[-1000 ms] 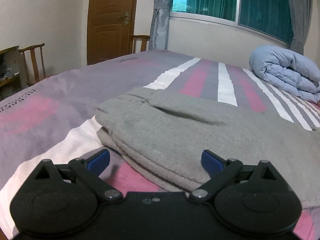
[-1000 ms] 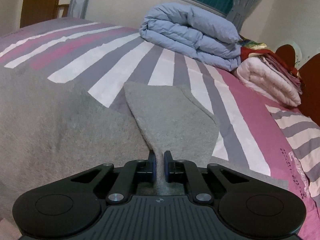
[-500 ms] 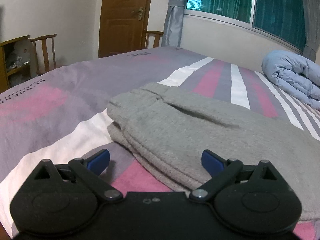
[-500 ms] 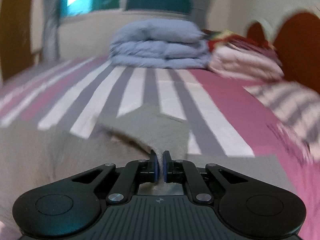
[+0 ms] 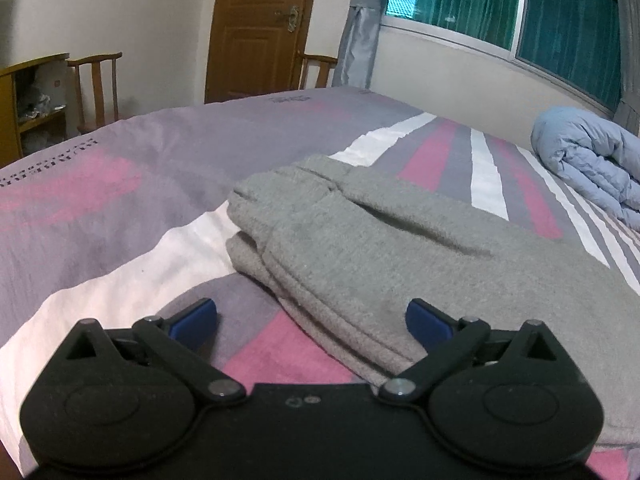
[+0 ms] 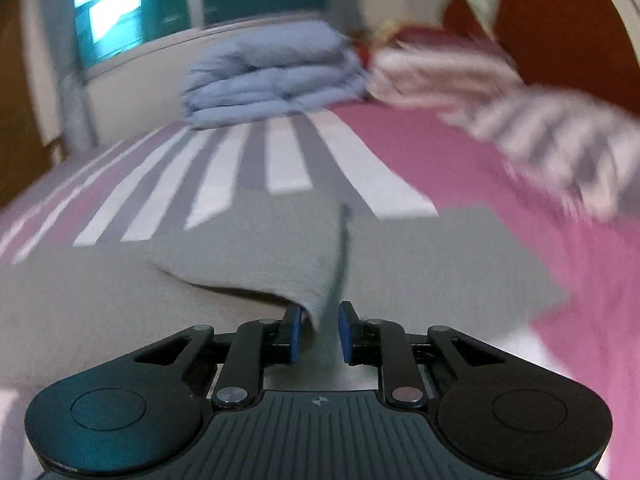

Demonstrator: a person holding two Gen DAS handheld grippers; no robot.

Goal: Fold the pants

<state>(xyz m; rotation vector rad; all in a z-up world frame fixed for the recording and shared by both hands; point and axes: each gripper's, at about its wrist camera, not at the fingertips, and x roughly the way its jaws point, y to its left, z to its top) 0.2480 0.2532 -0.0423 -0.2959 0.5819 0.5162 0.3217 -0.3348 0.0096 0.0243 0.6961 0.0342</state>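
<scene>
The grey knitted fleece pants (image 5: 400, 248) lie partly folded in stacked layers on the striped pink, grey and white bedsheet (image 5: 120, 216); one corner flap (image 6: 280, 256) is lifted off the layer beneath, its tip raised.

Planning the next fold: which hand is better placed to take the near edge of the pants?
Left. The left gripper is wide open, straddling the gray pants' folded edge. The right gripper is just opening, cloth between its fingers.
</scene>
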